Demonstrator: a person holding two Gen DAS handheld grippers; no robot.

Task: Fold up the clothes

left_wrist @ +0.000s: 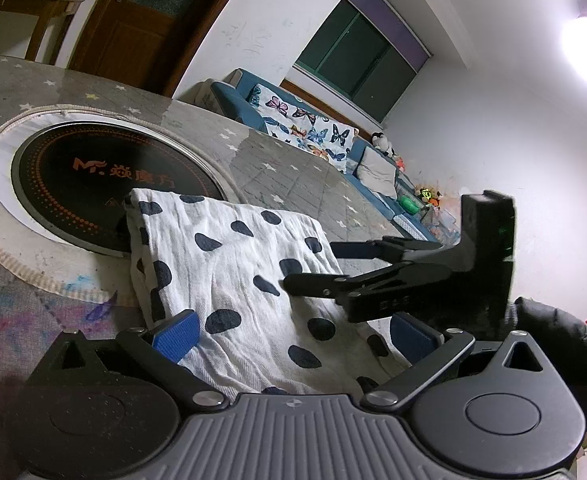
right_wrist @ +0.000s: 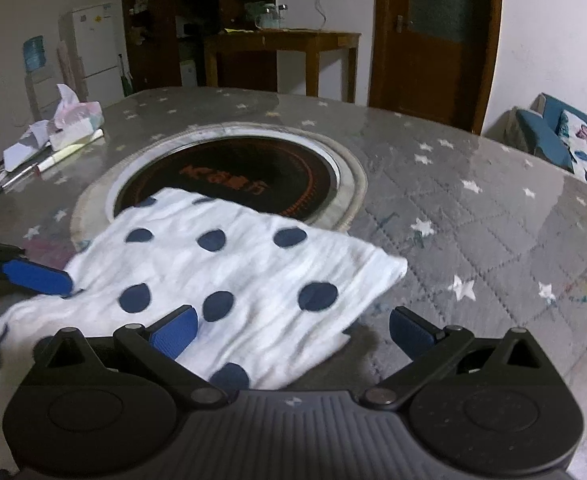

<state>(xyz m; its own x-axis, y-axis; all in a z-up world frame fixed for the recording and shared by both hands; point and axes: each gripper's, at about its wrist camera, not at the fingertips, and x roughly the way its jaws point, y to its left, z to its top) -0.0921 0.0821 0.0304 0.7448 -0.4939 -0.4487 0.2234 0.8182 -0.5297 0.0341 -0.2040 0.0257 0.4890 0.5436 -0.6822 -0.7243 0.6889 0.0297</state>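
Cloth (right_wrist: 229,272), white with dark blue spots, lies on the grey star-patterned table (right_wrist: 473,216) as a compact, already doubled rectangle, its far edge overlapping the rim of the round black cooktop (right_wrist: 253,176) set into the tabletop. The left gripper (left_wrist: 295,334) sits low at the near end of the garment with its blue pads spread wide on either side of the fabric, holding nothing. The right gripper (right_wrist: 293,330) likewise stands with its jaws apart, one pad over the near edge of the cloth and the other over bare table beside its right corner; in the left wrist view its black fingers reach across the garment's right side, though whether they press on the fabric cannot be told. The fold looks well advanced: the piece is small, layered and fairly square, with wrinkles left across the top. The step in hand appears to be either smoothing or setting up one more fold, so the next move probably calls for both tools to close on matching near corners and carry them evenly to the far edge, keeping the under-layers from dragging. Off to the far left rest a tissue pack (right_wrist: 75,120) and some pens (right_wrist: 33,168), well apart from the work.
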